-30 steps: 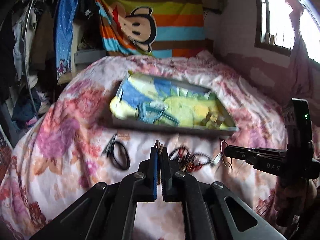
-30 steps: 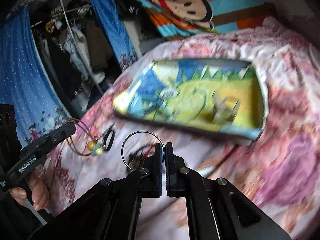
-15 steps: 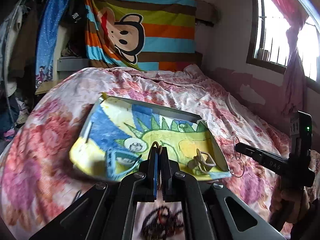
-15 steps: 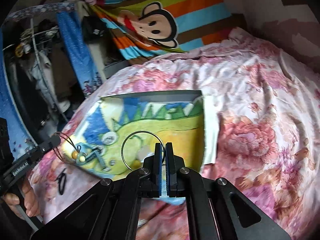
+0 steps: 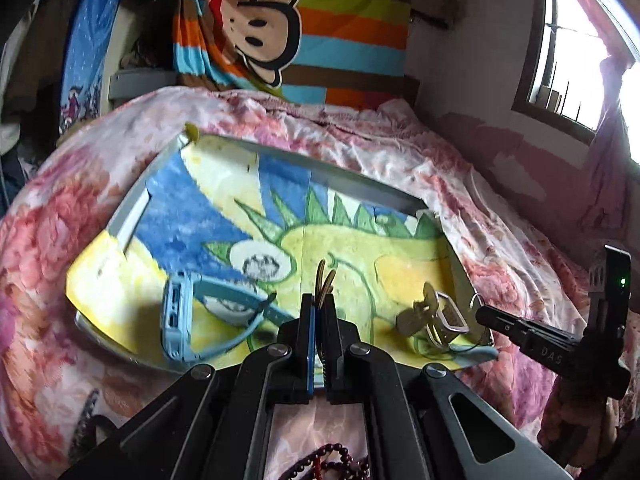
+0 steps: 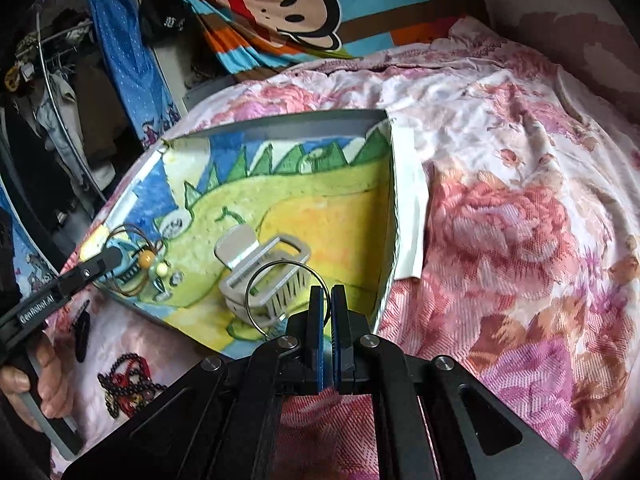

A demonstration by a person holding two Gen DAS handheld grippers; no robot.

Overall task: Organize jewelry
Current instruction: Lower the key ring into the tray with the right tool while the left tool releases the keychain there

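Tray: left gripper clamps beaded cord bracelet; right gripper clamps thin wire ring, both above it.

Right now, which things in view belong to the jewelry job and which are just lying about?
Job:
- left gripper, shut on cord bracelet
- right gripper, shut on thin ring
- tray
- dark bead string

Lying about:
- blue watch
- grey clip
- monkey blanket
- floral bedspread
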